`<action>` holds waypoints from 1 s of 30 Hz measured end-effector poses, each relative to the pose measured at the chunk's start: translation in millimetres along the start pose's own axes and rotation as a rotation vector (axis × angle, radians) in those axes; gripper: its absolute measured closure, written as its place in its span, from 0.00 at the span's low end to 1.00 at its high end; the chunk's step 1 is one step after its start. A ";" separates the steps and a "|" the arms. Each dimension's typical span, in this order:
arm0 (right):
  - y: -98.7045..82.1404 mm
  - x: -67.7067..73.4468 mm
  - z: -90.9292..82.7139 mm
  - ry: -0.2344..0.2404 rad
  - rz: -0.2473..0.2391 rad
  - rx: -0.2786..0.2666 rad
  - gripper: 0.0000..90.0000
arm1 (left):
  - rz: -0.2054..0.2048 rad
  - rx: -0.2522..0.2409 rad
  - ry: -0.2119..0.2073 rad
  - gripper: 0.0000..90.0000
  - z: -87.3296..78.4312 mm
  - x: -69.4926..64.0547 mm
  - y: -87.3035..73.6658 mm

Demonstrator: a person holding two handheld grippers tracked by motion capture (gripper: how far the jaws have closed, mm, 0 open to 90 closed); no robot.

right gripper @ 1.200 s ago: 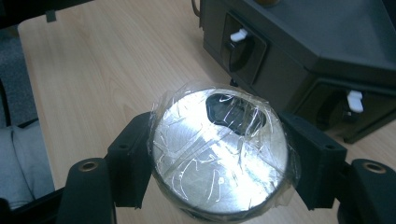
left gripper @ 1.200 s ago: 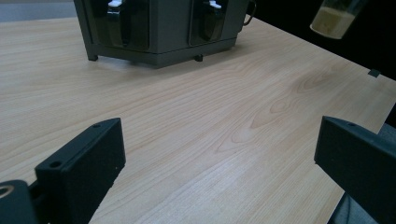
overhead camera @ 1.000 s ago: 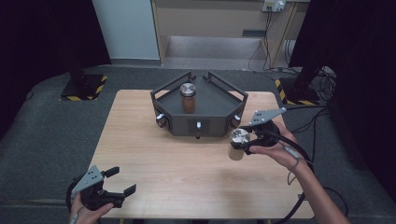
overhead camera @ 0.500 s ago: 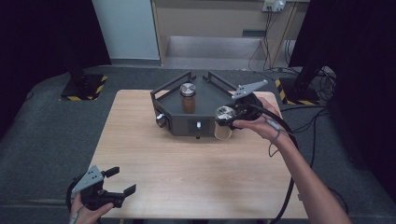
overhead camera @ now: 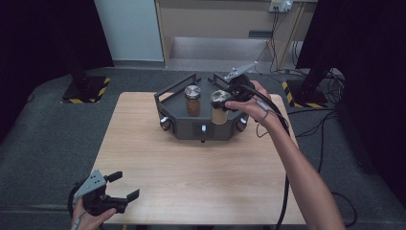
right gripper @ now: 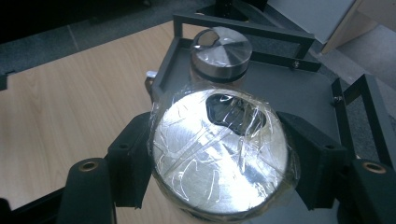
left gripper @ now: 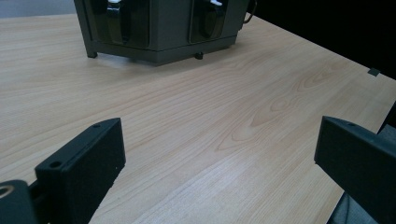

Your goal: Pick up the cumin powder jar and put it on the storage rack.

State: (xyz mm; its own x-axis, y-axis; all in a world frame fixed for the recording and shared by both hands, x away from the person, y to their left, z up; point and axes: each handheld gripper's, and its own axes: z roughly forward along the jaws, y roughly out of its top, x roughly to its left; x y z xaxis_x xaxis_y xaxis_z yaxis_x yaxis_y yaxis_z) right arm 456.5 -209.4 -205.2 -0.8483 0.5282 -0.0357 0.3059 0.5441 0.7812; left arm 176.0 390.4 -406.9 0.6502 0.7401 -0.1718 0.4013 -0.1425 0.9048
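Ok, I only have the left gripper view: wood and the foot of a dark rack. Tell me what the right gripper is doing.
Observer: The right gripper is shut on a jar with a foil-wrapped lid, held above the rack.
Operator: Say what's on the rack already.
Observer: One jar with a bare metal lid stands upright on the tray, beside the held one.
Operator: Confirm my gripper's clear.
Observer: The left gripper is open with nothing between its jaws, at the table's near left corner, far from the rack.
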 end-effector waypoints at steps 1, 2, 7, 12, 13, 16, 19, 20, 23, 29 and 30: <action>1.0 -0.9 2.2 -0.003 0.003 0.001 0.36 | 0.000 0.000 0.000 0.01 -0.1 0.0 0.0; 2.0 -2.0 5.1 -0.008 0.005 0.001 0.36 | -0.001 -0.001 -0.001 0.01 -0.1 0.2 -0.1; 4.9 -9.8 18.2 -0.028 0.037 -0.004 0.36 | 0.000 -0.001 -0.003 0.01 0.0 0.4 -0.1; 9.2 -17.4 31.9 -0.063 0.064 0.012 0.36 | -0.002 0.001 -0.003 0.01 0.3 1.2 -0.1; 9.0 -18.5 34.5 -0.068 0.067 0.010 0.36 | -0.004 0.002 -0.003 0.01 0.4 1.2 -0.2; 9.6 -20.5 42.8 -0.078 0.075 0.018 0.36 | -0.004 0.005 -0.004 0.01 0.6 1.9 0.1; 10.3 -21.0 51.2 -0.089 0.074 0.027 0.36 | -0.003 0.008 -0.005 0.01 0.9 1.9 0.3; 10.6 -21.1 53.8 -0.093 0.077 0.030 0.36 | -0.002 0.007 -0.004 0.01 0.8 1.7 0.3; 10.7 -22.0 59.6 -0.096 0.078 0.035 0.36 | -0.003 0.006 -0.004 0.01 0.4 1.9 0.1; 8.3 -24.5 64.8 -0.090 0.092 0.035 0.36 | -0.002 0.007 -0.005 0.01 0.5 2.4 0.2; 8.0 -25.1 65.3 -0.088 0.095 0.036 0.36 | -0.003 0.009 -0.007 0.01 0.5 2.5 0.4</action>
State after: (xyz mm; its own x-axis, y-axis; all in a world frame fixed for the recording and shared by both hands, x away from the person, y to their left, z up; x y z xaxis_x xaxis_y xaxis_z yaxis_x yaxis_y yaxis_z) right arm 508.5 -175.7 -238.7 -0.7743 0.6326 -0.0181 0.3996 0.5108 0.7612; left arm 178.1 391.9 -407.2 0.6532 0.7362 -0.1769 0.4086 -0.1461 0.9010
